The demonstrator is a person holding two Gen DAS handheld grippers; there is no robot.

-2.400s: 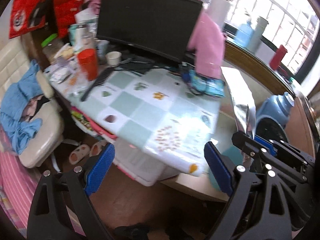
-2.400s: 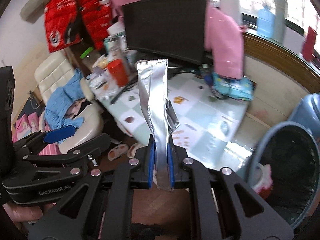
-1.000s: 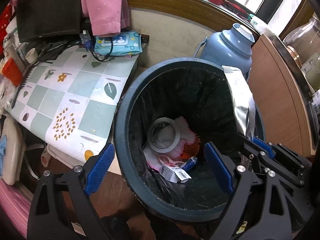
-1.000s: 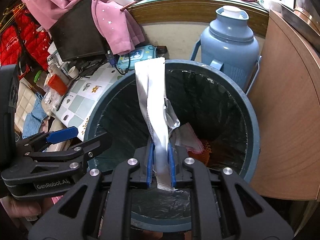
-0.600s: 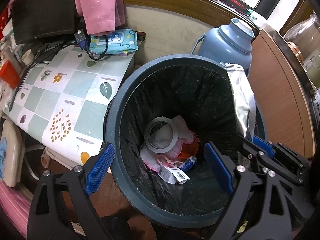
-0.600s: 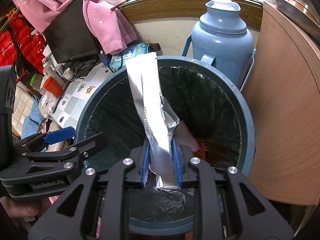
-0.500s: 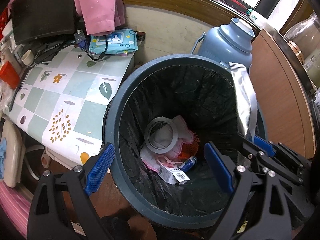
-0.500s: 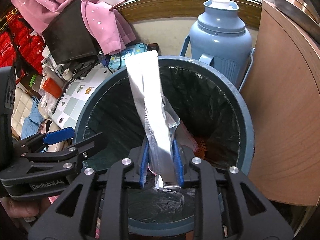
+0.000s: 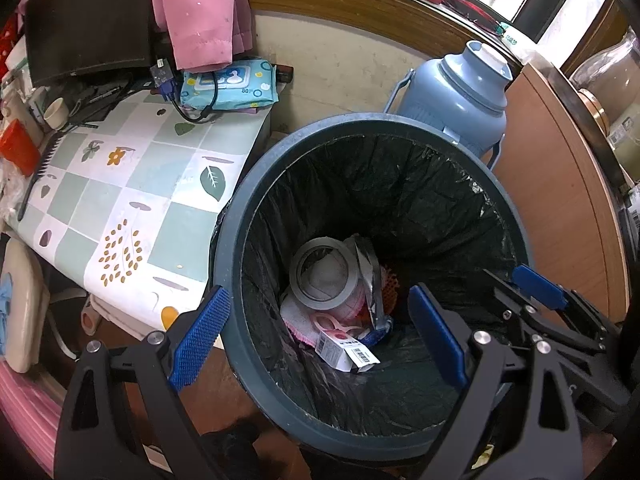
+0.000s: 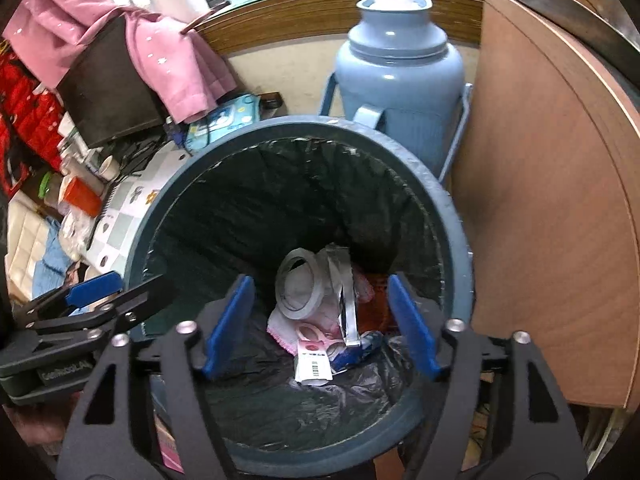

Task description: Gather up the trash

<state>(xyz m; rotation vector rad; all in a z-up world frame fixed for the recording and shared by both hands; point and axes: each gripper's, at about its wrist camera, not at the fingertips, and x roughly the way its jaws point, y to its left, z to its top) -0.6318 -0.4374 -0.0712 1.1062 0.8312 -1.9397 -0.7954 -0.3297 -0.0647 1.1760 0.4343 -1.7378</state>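
**Drop's done, now back out clean**

The right tongs (image 10: 320,324) have just been opening and now gape wide with nothing between them. The crinkled silver foil wrapper (image 10: 345,300) lies in the round dark-blue bin (image 10: 456,216), at 3 o'clock of the grey tape roll (image 10: 298,284). The left tongs (image 9: 318,334) hang wide open and empty too. Best move, I reckon: lift straight up, clear of the black liner (image 10: 248,208).

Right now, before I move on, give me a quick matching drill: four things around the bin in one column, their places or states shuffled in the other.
1. foil wrapper
2. thermos
3. wet wipes pack
4. right gripper

a. on the checked table
b. open, nothing between its pads
c. lying in the bin on the tape roll
d. standing behind the bin

Pairs: 1-c, 2-d, 3-a, 4-b
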